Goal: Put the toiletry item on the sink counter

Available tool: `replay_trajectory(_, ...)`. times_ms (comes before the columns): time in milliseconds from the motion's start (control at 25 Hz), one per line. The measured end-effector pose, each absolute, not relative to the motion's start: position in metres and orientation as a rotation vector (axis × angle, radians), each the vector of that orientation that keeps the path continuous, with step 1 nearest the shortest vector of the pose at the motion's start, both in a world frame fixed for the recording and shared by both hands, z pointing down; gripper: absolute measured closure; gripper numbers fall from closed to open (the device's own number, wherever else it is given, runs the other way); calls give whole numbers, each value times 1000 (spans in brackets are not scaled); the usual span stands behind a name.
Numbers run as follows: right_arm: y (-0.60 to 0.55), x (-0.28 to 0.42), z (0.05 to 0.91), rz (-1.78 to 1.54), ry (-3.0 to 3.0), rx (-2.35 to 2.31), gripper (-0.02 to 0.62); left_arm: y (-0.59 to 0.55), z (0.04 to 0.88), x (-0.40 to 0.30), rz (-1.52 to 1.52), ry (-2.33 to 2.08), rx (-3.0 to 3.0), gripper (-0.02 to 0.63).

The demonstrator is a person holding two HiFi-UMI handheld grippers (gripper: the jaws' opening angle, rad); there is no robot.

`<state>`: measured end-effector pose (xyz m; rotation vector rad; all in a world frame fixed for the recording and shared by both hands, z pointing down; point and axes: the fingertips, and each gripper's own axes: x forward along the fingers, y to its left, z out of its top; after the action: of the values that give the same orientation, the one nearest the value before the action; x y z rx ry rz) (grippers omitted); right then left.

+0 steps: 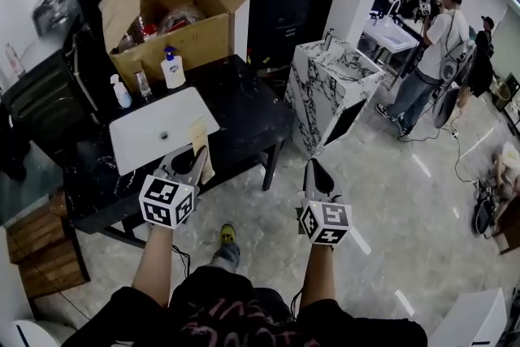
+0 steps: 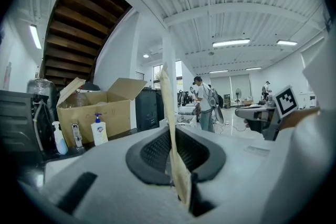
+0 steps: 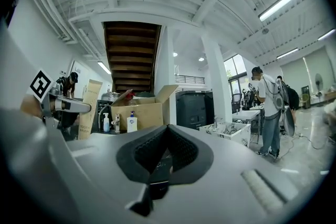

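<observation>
Our left gripper [image 1: 192,161] pinches the toothbrush box [image 1: 198,134], seemingly light, thin and crushable, by its lower end at centre-left; our right gripper [image 1: 315,168] is closed, empty.

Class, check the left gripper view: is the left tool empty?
No, the left tool is clamped on a thin, flat tan cardboard packet that stands upright between its jaws.

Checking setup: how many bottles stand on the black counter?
2: white pump bottle before the cardboard box, smaller bottle left of the faucet. More may hide behind the box.
</observation>
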<state>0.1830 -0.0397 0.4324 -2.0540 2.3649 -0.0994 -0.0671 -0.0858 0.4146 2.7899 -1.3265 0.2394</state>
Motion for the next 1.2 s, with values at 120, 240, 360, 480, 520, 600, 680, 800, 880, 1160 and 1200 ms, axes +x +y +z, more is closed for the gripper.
replay_trajectory(120, -59, 186, 435, -102, 2371, -2064, 591, -106, 418, -63, 232, -1321, 2782, 578)
replay_trajectory(240, -79, 191, 435, -103, 2365, -2074, 591, -128, 421, -60, 236, -1311, 2778, 578)
replay_trajectory(360, -104, 194, 437, -116, 2366, -2081, 591, -154, 424, -57, 245, -1302, 2767, 578)
replay_trajectory(480, -134, 194, 437, -122, 2377, -2086, 591, -185, 424, -56, 246, -1297, 2759, 578)
replay_trajectory(520, -144, 194, 437, -121, 2379, -2088, 591, -196, 424, -55, 244, -1296, 2758, 578)
replay_trajectory(600, -166, 195, 436, -121, 2380, -2094, 591, -219, 424, -53, 243, -1290, 2758, 578)
replay_trajectory(680, -188, 197, 434, -123, 2376, -2101, 591, -241, 424, -52, 244, -1284, 2757, 578)
replay_trajectory(800, -225, 198, 432, -125, 2374, -2104, 591, -276, 423, -51, 244, -1279, 2755, 578)
replay_trajectory(880, -251, 197, 430, -121, 2379, -2103, 591, -299, 422, -51, 237, -1274, 2752, 578)
replay_trajectory(1160, -327, 187, 430, -117, 2393, -2095, 591, -367, 430, -52, 219, -1241, 2724, 578)
replay_trajectory(1200, -335, 186, 432, -123, 2390, -2097, 591, -374, 432, -52, 220, -1237, 2723, 578)
